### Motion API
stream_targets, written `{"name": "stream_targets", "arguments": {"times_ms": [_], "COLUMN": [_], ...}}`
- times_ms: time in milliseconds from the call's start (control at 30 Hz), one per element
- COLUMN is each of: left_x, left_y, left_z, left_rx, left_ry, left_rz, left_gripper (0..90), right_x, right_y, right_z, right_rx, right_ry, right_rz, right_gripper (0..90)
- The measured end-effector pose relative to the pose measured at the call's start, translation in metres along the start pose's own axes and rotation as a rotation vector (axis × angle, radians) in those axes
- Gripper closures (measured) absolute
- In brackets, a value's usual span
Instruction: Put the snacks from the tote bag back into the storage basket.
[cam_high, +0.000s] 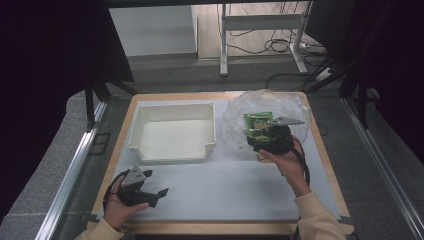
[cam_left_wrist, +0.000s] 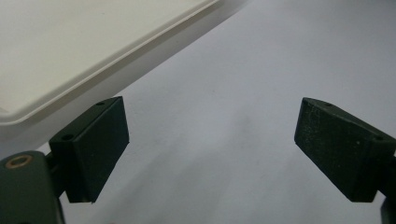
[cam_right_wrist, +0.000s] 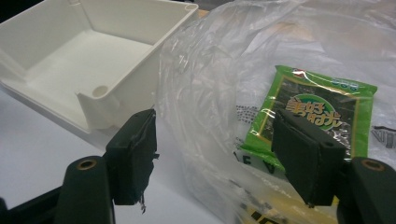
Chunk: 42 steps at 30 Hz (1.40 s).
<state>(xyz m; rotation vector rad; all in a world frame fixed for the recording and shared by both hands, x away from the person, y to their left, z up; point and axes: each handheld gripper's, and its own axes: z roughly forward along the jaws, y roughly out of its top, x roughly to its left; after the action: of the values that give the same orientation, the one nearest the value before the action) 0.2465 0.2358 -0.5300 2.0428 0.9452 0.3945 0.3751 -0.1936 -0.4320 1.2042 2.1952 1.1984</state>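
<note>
A clear plastic bag (cam_high: 260, 107) lies at the back right of the table, with a green snack packet (cam_high: 258, 121) inside it. In the right gripper view the green packet (cam_right_wrist: 327, 105) shows through the bag's film (cam_right_wrist: 219, 79). My right gripper (cam_high: 262, 142) is open at the bag's near edge, its jaws spread with the film between them. My left gripper (cam_high: 159, 196) rests open near the table's front left, nothing between its jaws; the left gripper view shows bare white table between its fingers (cam_left_wrist: 98, 144).
An empty white tray (cam_high: 172, 150) stands at the back left of the white table top (cam_high: 225, 185), close beside the bag. The tray's corner (cam_right_wrist: 100, 91) is just left of my right gripper. Desk legs and cables lie on the floor beyond the table.
</note>
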Motion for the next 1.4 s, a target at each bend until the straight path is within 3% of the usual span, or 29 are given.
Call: {"name": "stream_targets", "arguments": {"times_ms": [700, 1067, 1400], "left_x": [-0.001, -0.001, -0.002], "left_y": [0.000, 0.000, 0.000], "left_z": [0.001, 0.001, 0.000], "left_rx": [0.012, 0.021, 0.019], "left_ry": [0.010, 0.009, 0.006], "left_rz": [-0.010, -0.002, -0.005], "left_gripper": [10.1, 10.1, 10.1], "right_x": [-0.011, -0.024, -0.042], "right_y": [0.024, 0.026, 0.025], "right_z": [0.014, 0.013, 0.023], "right_rx": [-0.028, -0.031, -0.005], "right_ry": [-0.008, -0.027, -0.061], "right_rz": [-0.007, 0.028, 0.065], "right_gripper": [33.2, 33.0, 32.6]}}
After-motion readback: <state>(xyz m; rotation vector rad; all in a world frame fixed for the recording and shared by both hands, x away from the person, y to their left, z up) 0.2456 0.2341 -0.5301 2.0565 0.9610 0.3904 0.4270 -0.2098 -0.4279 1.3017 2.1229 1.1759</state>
